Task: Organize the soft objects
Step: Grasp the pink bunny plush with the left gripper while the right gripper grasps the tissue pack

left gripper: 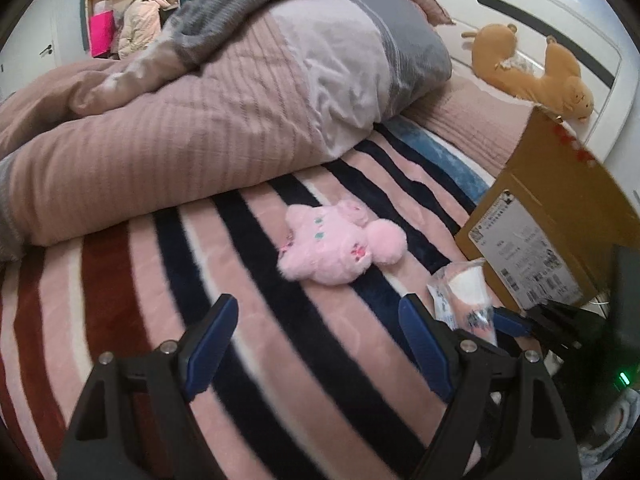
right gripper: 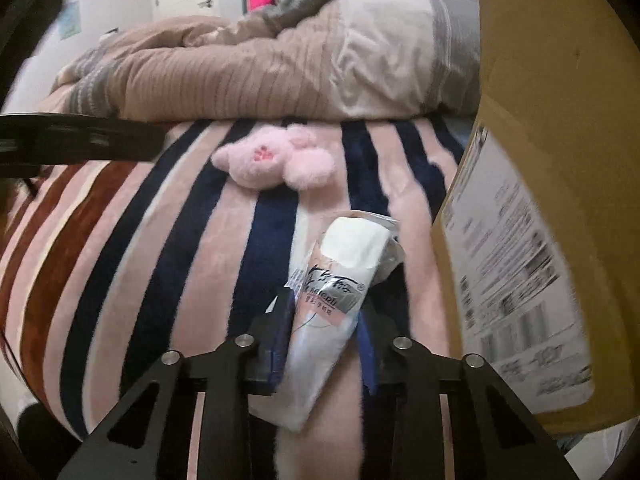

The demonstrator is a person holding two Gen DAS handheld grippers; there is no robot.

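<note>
A small pink plush toy lies on the striped blanket. My left gripper hovers open just in front of it, nothing between its blue pads. My right gripper is shut on a plastic-wrapped tissue pack, held just over the blanket beside a cardboard box. In the left wrist view the same pack and the right gripper sit at the lower right, by the box. A brown plush animal lies at the headboard.
A rolled pink and grey duvet fills the bed behind the toy. The white headboard stands at the far right. Clothes and a pink bag are across the room. Part of the left gripper's frame crosses the right wrist view.
</note>
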